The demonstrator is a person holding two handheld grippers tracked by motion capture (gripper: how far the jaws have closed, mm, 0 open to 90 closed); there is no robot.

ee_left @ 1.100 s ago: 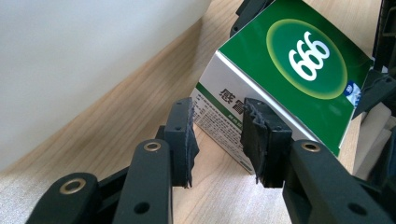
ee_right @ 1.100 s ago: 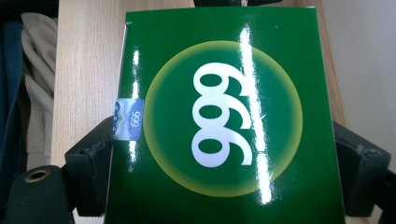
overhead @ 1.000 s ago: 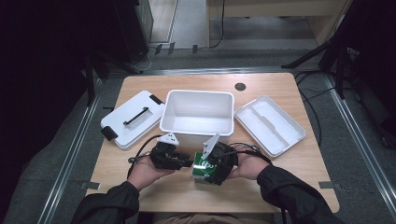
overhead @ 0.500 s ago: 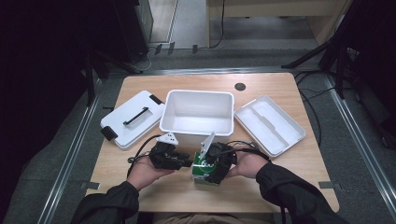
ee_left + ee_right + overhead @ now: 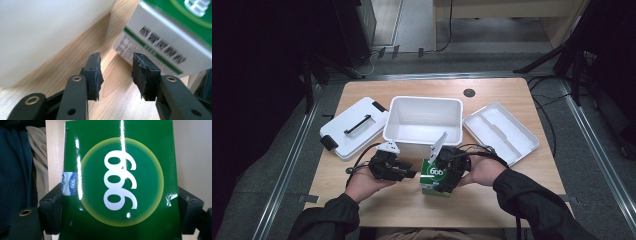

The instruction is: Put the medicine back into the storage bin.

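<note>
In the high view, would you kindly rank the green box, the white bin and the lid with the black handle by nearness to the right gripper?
1. Green box, clamped in the right gripper.
2. White bin, just behind it.
3. Lid with the black handle, far left.

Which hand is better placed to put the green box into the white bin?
Right: the right gripper clamps the green box by its sides, close to the white bin. The left gripper is open, holding nothing.

green box (image 5: 172, 32) cropped, side print blurred
</note>
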